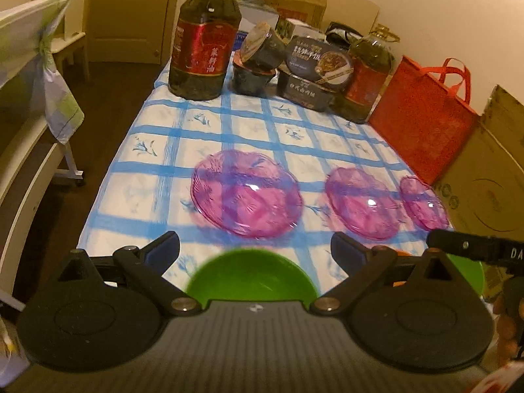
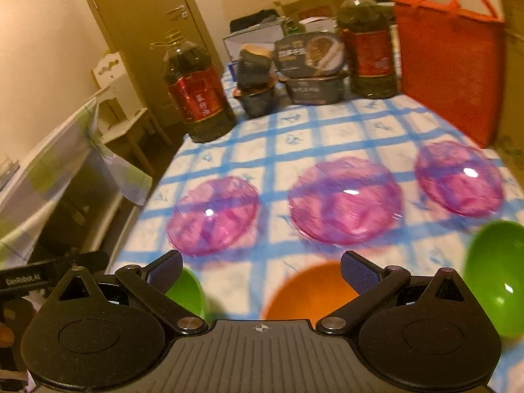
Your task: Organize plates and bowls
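Three clear purple plates lie in a row on the blue-checked cloth: a left plate (image 1: 245, 193) (image 2: 213, 214), a middle plate (image 1: 363, 203) (image 2: 344, 199) and a right plate (image 1: 424, 203) (image 2: 458, 177). Nearer me stand a green bowl (image 1: 252, 275) (image 2: 186, 290), an orange bowl (image 2: 308, 291) and a second green bowl (image 2: 496, 278) (image 1: 466, 268). My left gripper (image 1: 255, 247) is open above the first green bowl, holding nothing. My right gripper (image 2: 262, 267) is open too, above the orange bowl, empty.
Two big oil bottles (image 1: 204, 39) (image 2: 366, 39) and stacked food tubs (image 1: 314, 68) crowd the far end of the table. A red bag (image 1: 422, 111) and a cardboard box (image 1: 484, 170) line the right side. Left of the table edge is floor and a cloth-covered stand (image 1: 36, 65).
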Demonstrator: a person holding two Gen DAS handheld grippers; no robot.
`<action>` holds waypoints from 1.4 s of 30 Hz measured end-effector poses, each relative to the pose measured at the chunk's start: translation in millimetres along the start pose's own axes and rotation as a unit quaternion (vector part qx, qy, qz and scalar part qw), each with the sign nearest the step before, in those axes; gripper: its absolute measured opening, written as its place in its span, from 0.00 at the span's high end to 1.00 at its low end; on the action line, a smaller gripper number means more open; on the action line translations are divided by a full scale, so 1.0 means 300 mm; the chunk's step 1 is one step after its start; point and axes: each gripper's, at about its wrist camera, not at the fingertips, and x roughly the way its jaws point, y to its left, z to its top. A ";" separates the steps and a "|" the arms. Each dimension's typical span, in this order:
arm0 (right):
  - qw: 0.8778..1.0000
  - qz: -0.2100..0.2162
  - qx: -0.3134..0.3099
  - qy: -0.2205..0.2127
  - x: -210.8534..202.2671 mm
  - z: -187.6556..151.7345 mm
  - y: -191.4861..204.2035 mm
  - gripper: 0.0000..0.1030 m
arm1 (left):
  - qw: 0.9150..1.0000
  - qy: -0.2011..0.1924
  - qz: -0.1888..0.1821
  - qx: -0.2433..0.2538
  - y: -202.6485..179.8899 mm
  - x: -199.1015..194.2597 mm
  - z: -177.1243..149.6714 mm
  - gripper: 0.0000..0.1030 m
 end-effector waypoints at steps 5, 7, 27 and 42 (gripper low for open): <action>0.999 0.026 0.025 0.025 0.184 0.083 0.030 0.01 | 1.000 0.020 0.002 0.009 0.068 0.132 0.076 0.05; 0.998 0.026 0.032 0.037 0.258 0.103 0.038 0.02 | 0.999 0.029 0.004 0.014 0.096 0.193 0.102 0.05; 0.987 -0.017 0.059 0.147 0.769 0.158 -0.024 0.47 | 0.994 0.113 -0.002 -0.005 0.244 0.610 0.192 0.49; 0.985 -0.017 0.053 0.165 0.830 0.154 -0.030 0.73 | 0.992 0.128 -0.004 -0.010 0.267 0.675 0.204 0.85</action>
